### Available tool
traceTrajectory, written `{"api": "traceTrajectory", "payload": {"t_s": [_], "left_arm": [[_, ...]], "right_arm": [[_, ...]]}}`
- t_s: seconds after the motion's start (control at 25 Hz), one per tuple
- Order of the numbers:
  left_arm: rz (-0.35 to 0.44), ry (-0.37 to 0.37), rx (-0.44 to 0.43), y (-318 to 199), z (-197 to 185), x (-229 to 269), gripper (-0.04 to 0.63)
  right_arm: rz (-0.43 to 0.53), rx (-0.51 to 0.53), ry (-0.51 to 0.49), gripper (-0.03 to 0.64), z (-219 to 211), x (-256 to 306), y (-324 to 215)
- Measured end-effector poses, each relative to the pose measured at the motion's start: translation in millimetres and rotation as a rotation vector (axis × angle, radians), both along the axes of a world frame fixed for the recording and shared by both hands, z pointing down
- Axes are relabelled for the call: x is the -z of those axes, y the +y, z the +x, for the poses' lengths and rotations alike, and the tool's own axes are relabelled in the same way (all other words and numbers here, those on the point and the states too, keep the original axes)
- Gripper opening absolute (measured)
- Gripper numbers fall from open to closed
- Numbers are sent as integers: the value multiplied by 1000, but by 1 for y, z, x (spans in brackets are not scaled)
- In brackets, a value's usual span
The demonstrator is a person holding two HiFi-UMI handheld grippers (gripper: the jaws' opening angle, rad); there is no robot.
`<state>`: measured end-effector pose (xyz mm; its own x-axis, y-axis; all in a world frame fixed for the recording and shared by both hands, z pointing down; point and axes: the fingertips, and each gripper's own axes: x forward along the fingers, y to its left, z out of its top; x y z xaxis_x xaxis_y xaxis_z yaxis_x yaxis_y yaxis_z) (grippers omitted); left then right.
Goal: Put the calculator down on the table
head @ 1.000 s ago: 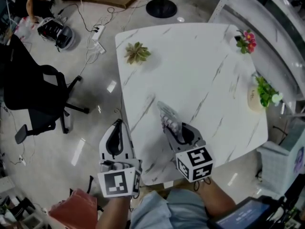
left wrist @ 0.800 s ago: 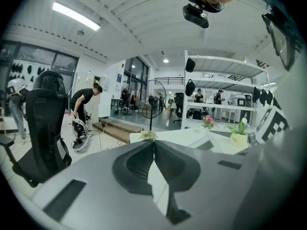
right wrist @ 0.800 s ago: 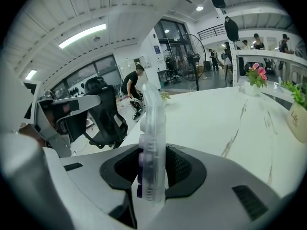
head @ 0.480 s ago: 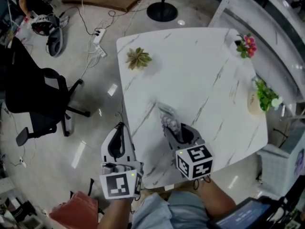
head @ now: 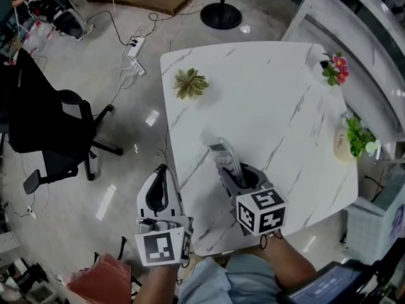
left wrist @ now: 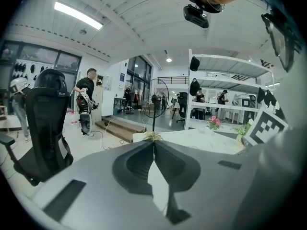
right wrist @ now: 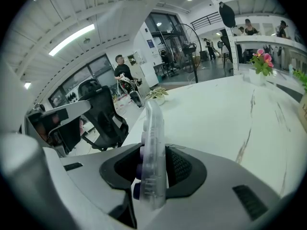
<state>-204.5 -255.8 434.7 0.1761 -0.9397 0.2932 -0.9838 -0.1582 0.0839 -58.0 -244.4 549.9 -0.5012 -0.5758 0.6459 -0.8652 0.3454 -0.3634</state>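
A see-through calculator [head: 224, 159] with purple keys stands on edge between the jaws of my right gripper [head: 235, 178], which is shut on it above the white marble table [head: 272, 100]. In the right gripper view the calculator [right wrist: 152, 157] rises edge-on from the jaws, and my right gripper [right wrist: 152, 174] clamps its lower part. My left gripper [head: 158, 185] hangs off the table's left edge over the floor, shut with nothing in it. The left gripper view shows my left gripper [left wrist: 154, 146] with its jaw tips meeting.
A small succulent [head: 190, 82] sits at the table's far left. Pink flowers [head: 337, 68] and a green plant in a pale pot [head: 352, 139] stand along the right edge. A black office chair [head: 50, 128] and floor cables [head: 136, 49] lie to the left.
My right gripper has shifted slightly farther over the table with the calculator still in it. The left gripper has stayed put.
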Motion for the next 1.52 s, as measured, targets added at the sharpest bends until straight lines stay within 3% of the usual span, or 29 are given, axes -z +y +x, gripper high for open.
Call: {"api": "traceTrajectory", "payload": {"t_s": [0.6, 1.52], "left_arm": [[-31, -4, 37, -14, -11, -11, 9], [-16, -39, 5, -17, 25, 0, 9]], "right_arm": [[-23, 24, -17, 156, -5, -7, -17], [-40, 42, -87, 236, 35, -34, -34]]}}
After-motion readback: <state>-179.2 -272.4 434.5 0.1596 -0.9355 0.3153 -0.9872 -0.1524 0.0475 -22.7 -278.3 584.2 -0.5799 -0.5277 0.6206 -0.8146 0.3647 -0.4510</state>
